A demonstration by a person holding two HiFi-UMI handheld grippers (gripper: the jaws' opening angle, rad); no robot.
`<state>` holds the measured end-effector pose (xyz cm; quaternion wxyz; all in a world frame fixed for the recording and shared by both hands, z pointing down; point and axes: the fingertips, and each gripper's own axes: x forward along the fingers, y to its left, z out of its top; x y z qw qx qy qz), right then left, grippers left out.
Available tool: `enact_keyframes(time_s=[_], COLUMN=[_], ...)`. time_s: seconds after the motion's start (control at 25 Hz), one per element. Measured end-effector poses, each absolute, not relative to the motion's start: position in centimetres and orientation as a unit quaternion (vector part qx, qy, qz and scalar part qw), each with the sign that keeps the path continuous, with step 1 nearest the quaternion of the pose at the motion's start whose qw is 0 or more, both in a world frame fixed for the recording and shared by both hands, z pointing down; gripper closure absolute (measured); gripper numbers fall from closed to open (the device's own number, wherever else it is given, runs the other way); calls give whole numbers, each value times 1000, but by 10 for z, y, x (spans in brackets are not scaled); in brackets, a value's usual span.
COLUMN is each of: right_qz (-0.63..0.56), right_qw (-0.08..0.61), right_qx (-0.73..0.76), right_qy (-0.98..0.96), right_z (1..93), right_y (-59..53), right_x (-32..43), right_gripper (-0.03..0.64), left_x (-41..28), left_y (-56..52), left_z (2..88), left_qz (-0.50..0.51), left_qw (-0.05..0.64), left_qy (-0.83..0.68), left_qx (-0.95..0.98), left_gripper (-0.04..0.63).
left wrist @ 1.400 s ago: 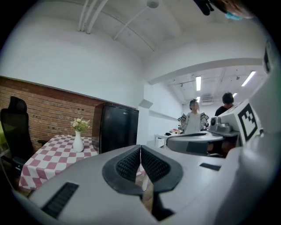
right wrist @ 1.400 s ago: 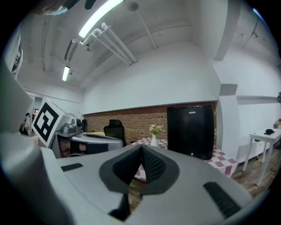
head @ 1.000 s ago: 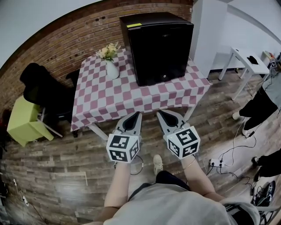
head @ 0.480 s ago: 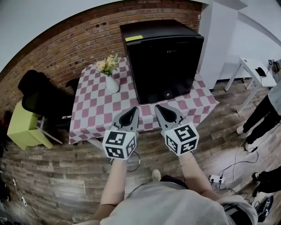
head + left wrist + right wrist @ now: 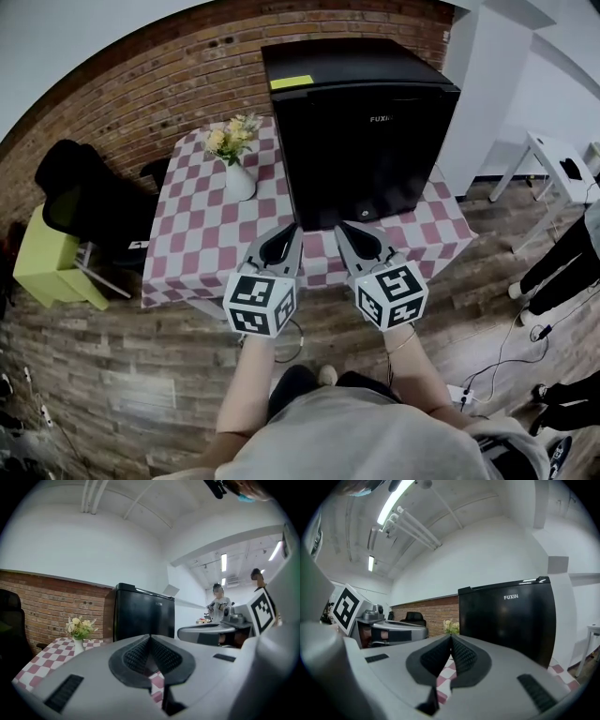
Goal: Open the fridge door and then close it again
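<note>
A small black fridge (image 5: pixel 361 131) stands with its door closed on a table under a red-and-white checked cloth (image 5: pixel 211 239). It also shows in the left gripper view as the black fridge (image 5: pixel 140 616) and in the right gripper view as the fridge (image 5: pixel 511 620). My left gripper (image 5: pixel 292 228) hovers over the table's near edge, shut and empty, just short of the door's lower left. My right gripper (image 5: pixel 341 226) is beside it, also shut with nothing held. Both point level at the fridge front.
A white vase of flowers (image 5: pixel 236 164) stands on the cloth left of the fridge. A black chair (image 5: pixel 89 202) and a green stool (image 5: pixel 47 262) are at the left, a white table (image 5: pixel 558 164) and a person's legs (image 5: pixel 562 262) at the right. A brick wall (image 5: pixel 141 84) is behind.
Both grippers and I have moved closer to the table; the fridge looms larger and the grippers' tips now reach over the cloth's near edge. Jaws stayed shut.
</note>
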<state>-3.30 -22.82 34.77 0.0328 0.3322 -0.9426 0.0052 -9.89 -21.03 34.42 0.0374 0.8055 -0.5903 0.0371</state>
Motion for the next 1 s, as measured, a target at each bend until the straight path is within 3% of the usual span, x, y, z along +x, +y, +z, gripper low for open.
enact_keyframes(time_s=[1.0], right_qz=[2], right_qw=[39], right_qx=[380], right_qy=[-924], right_z=[342], right_y=[-316], right_x=[-51], right_gripper=[618], left_x=[-136], left_y=[-303], left_z=[352], left_qz=[37], left_qw=[54], left_qy=[-565], left_qx=[822], left_gripper=[588])
